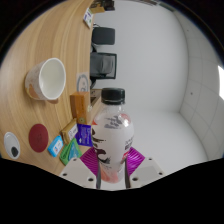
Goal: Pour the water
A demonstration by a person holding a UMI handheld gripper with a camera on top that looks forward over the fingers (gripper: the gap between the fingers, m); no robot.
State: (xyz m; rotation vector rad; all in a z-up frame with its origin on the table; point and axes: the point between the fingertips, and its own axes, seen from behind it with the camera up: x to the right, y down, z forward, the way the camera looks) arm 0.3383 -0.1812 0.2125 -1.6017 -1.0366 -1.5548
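Observation:
A clear plastic water bottle (112, 130) with a white cap and a white label with dark print stands upright between my fingers. My gripper (112, 168) is shut on the bottle, its magenta pads (90, 161) pressing the lower body from both sides. The bottle is held up off the round wooden table (62, 45), which lies to the left. A white cup (48, 78) with a patterned outside stands on that table, left of and beyond the bottle. The bottle's base is hidden between the fingers.
On the table near the bottle lie a small yellow box (79, 104), blue and green packets (70, 140), a dark red disc (38, 138) and a white round thing (11, 146). A dark chair (103, 65) stands past the table's rim. White wall to the right.

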